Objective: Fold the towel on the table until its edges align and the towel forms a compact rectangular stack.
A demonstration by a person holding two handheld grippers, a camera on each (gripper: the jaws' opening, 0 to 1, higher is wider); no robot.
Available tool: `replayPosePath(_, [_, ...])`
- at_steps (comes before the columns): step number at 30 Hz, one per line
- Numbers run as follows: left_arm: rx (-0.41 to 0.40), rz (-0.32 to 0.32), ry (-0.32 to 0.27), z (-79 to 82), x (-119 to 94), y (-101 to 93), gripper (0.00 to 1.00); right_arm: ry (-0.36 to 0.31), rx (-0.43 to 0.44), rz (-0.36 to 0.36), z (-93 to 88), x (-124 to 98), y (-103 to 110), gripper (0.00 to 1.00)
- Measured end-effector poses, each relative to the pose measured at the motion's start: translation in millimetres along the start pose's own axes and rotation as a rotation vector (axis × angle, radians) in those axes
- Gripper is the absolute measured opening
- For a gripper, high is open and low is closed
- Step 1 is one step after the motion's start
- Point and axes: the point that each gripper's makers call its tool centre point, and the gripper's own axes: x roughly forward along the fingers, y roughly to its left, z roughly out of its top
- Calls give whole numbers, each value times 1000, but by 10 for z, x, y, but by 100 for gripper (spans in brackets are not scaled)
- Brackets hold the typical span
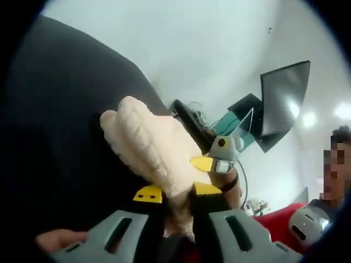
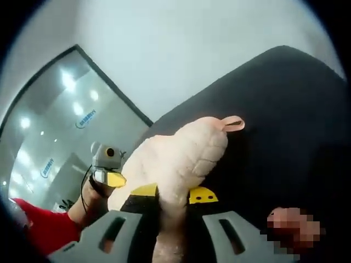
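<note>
A cream, fluffy towel [image 1: 151, 142] rises from between my left gripper's [image 1: 176, 193] yellow-tipped jaws, which are shut on it, above the black table [image 1: 66, 109]. The right gripper [image 1: 220, 158] shows just beyond, at the towel's right edge. In the right gripper view the same towel [image 2: 181, 153] bunches up between my right gripper's [image 2: 174, 193] jaws, also shut on it. A small loop tag [image 2: 233, 124] sticks out at its top. The left gripper [image 2: 107, 164] sits at the towel's left side. The black table [image 2: 285, 109] lies behind.
A person in a red sleeve [image 1: 274, 216] is at the right of the left gripper view, with a dark panel [image 1: 285, 98] against the white wall. Glass wall panels [image 2: 49, 126] and a red sleeve [image 2: 38, 230] show at the left of the right gripper view.
</note>
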Motion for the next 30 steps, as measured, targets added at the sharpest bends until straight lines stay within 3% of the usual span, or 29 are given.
replayPosePath(4, [4, 16, 10, -104, 50, 107, 18, -2, 20, -3, -94, -13, -77, 16])
replayPosePath(6, [-3, 14, -1, -109, 53, 81, 18, -3, -15, -28, -101, -13, -89, 17])
replayPosePath(8, [33, 53, 5, -141, 61, 129, 20, -5, -38, -41, -106, -6, -121, 19])
replayPosePath(11, [40, 68, -7, -193, 77, 168, 26, -12, -59, -37, -119, -30, -133, 22])
replayPosePath(13, [82, 96, -18, -180, 45, 208, 38, -22, -74, -22, -102, -57, -115, 25])
replayPosePath(15, [94, 90, -36, -172, -26, 181, 41, -59, -116, 27, -34, -100, -60, 35])
replayPosePath(16, [108, 94, -55, -158, -68, 167, 42, -81, -132, 28, 11, -145, -37, 46])
replayPosePath(17, [135, 106, -91, -107, -119, 165, 46, -108, -110, 11, 68, -199, -9, 59])
replayPosePath(18, [163, 126, -129, -47, -191, 162, 48, -183, -124, 0, 201, -272, 30, 64])
replayPosePath(19, [204, 154, -169, 19, -273, 158, 48, -268, -176, -16, 354, -378, 51, 62])
replayPosePath(20, [251, 198, -203, 92, -364, 177, 48, -350, -230, -49, 498, -492, 31, 54])
replayPosePath(21, [325, 243, -229, 161, -446, 184, 48, -393, -275, -77, 589, -567, -6, 49])
replayPosePath(23, [430, 320, -284, 317, -589, 194, 48, -413, -335, -128, 663, -593, -112, 46])
replayPosePath(25, [526, 393, -308, 435, -694, 238, 47, -380, -382, -215, 655, -519, -342, 46])
replayPosePath(26, [519, 359, -349, 501, -724, 168, 46, -365, -402, -269, 649, -493, -475, 45])
replayPosePath(27, [485, 263, -429, 605, -769, -11, 44, -357, -431, -310, 647, -471, -573, 45])
replayPosePath(29, [366, -51, -650, 895, -1055, -658, 36, -364, -460, -324, 671, -392, -656, 44])
replayPosePath(30, [301, -237, -768, 1048, -1342, -1075, 32, -361, -488, -331, 688, -364, -681, 43])
